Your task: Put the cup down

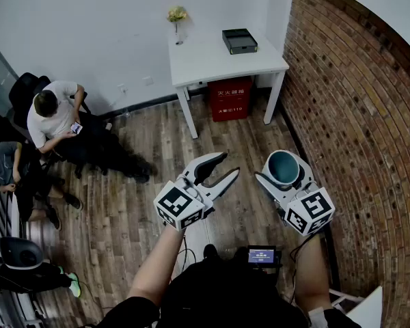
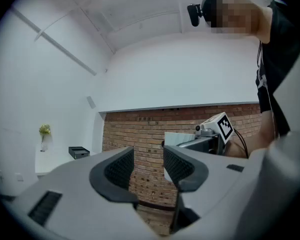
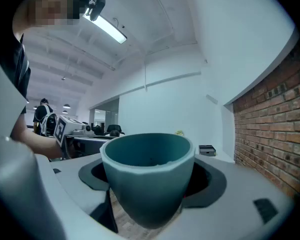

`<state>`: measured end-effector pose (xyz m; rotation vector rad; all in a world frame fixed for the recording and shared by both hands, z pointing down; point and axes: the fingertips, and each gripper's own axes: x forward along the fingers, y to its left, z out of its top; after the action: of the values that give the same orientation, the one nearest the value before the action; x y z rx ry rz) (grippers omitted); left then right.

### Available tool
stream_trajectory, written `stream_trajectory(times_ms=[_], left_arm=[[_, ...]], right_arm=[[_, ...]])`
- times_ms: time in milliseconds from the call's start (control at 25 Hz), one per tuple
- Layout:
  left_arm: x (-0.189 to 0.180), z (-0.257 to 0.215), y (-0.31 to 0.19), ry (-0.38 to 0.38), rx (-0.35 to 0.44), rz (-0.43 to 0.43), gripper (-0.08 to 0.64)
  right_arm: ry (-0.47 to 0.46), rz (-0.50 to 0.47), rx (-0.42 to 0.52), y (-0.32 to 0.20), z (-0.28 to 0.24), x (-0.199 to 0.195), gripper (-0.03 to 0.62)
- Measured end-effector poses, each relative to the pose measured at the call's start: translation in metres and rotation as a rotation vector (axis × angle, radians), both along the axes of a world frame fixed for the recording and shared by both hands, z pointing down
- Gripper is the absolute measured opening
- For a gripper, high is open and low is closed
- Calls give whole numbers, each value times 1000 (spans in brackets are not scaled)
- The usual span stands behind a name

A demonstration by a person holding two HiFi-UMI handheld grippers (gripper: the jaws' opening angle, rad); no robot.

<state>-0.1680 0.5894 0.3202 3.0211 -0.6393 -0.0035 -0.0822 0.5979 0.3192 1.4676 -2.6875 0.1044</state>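
Note:
A teal cup point(image 1: 283, 167) with a pale rim stands upright between the jaws of my right gripper point(image 1: 285, 171), held in the air above the wooden floor. In the right gripper view the cup point(image 3: 149, 181) fills the space between both dark pads, which press on its sides. My left gripper point(image 1: 220, 168) hangs beside it to the left, open, with nothing between its fingers. In the left gripper view the left gripper point(image 2: 149, 167) shows brick wall through its gap, and the right gripper's marker cube point(image 2: 223, 126) is visible at the right.
A white table point(image 1: 212, 63) stands ahead against the white wall, with a black box point(image 1: 239, 41) and a small vase of flowers point(image 1: 177, 20) on it. A red box point(image 1: 229, 98) sits under it. A brick wall point(image 1: 355, 128) runs along the right. Seated people point(image 1: 55, 118) are at the left.

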Motion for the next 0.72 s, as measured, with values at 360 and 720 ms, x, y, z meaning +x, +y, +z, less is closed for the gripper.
stream_trajectory(times_ms=[360, 720], left_arm=[[3, -3, 3, 0, 7, 13, 178], [22, 2, 4, -9, 3, 11, 178]], right_arm=[[-2, -2, 2, 3, -3, 0, 399], [-16, -4, -3, 3, 1, 20, 399]])
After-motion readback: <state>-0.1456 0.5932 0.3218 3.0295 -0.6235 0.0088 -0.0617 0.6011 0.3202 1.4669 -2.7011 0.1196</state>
